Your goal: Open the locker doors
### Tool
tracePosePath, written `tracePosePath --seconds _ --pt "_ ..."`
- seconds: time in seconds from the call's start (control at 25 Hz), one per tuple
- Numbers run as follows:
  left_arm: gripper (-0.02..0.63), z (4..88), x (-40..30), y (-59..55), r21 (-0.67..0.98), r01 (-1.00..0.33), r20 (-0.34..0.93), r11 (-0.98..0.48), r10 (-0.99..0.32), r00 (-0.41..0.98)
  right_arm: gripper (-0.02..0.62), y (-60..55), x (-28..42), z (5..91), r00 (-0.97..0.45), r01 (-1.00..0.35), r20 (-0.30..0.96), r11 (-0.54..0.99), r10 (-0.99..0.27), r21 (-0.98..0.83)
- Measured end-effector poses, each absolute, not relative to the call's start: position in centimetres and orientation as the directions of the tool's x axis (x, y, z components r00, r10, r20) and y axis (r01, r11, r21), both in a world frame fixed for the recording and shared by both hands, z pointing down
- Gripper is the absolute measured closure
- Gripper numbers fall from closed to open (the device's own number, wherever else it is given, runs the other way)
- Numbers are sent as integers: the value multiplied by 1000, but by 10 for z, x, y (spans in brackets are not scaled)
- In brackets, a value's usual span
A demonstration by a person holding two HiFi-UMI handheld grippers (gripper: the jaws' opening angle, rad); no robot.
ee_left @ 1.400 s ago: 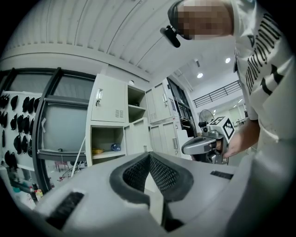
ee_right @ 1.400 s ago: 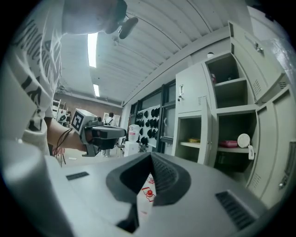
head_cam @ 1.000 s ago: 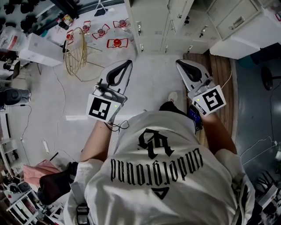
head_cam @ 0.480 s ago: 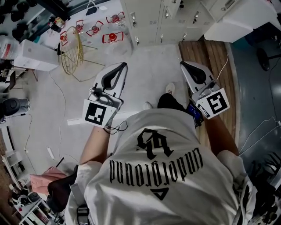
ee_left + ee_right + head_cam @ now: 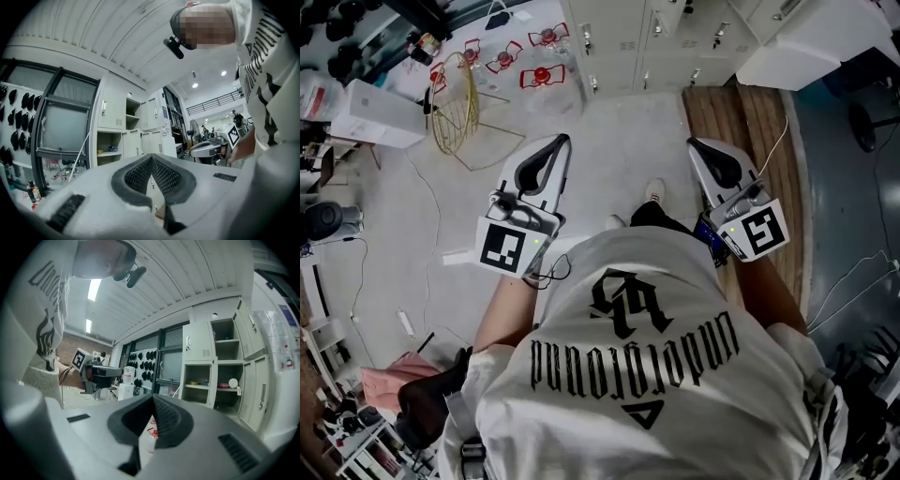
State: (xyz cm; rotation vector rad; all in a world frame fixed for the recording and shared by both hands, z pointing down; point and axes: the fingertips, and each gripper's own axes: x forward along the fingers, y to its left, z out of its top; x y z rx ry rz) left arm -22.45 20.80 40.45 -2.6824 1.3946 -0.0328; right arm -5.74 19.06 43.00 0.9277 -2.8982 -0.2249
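A row of cream lockers (image 5: 628, 37) stands at the top of the head view, across bare floor from me. In the left gripper view the lockers (image 5: 117, 136) show some doors closed and some compartments open with shelves. In the right gripper view the lockers (image 5: 211, 366) also have open compartments with small items on the shelves. My left gripper (image 5: 559, 141) is held level and shut, with nothing between its tips (image 5: 151, 157). My right gripper (image 5: 694, 143) is likewise shut and empty, its tips (image 5: 153, 396) meeting. Both hang in the air, well short of the lockers.
A gold wire stand (image 5: 455, 103) and red-and-white items (image 5: 542, 77) sit on the floor at the left. A white box (image 5: 375, 112) is further left. A wooden platform (image 5: 750, 122) and a white cabinet (image 5: 806, 42) lie at the right. Cables cross the floor.
The lockers sit higher and further off in the head view than a second ago. Both grippers kept their level pose and stayed shut; the right one slid slightly down in the view.
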Motion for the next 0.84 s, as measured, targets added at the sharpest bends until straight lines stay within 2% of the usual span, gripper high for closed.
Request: tracePosePath --seconds 0.84 --pt "600 406 -216 204 -113 -805 -30 -583 -807 589 591 185 -60 432 -818 -562 43 813 -574 149"
